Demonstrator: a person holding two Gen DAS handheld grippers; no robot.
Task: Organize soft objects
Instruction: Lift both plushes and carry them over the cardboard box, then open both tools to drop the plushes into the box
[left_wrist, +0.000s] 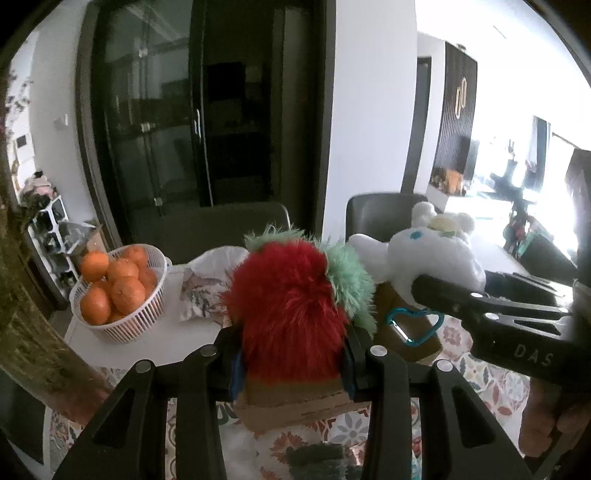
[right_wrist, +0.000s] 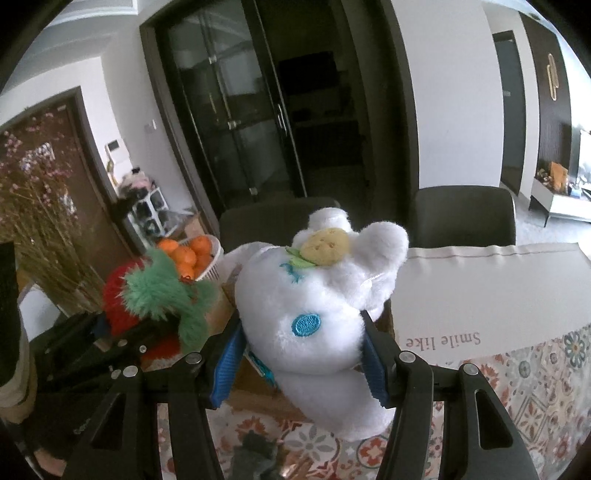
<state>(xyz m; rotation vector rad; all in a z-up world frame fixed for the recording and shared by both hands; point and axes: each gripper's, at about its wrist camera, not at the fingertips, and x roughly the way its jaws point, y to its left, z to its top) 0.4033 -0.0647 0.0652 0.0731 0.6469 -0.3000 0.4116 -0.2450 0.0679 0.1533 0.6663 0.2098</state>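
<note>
Red-and-green furry plush (left_wrist: 291, 295) sits clamped in the left tongs (left_wrist: 291, 363); the right tongs (right_wrist: 301, 360) grip a white plush (right_wrist: 310, 314) above a cardboard box (left_wrist: 295, 400).

Walls: white (right_wrist: 454, 122) ahead of me.
Doors: dark glass-paned pair (right_wrist: 240, 122) in a black frame.
Chairs: 2 dark chair backs (right_wrist: 463, 216) behind my table (right_wrist: 535, 369), which wears a floral patterned cloth.
Light: bright daylight (left_wrist: 517, 92) on my right.

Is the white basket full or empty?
Full: the white basket holds oranges heaped above its rim.
</note>
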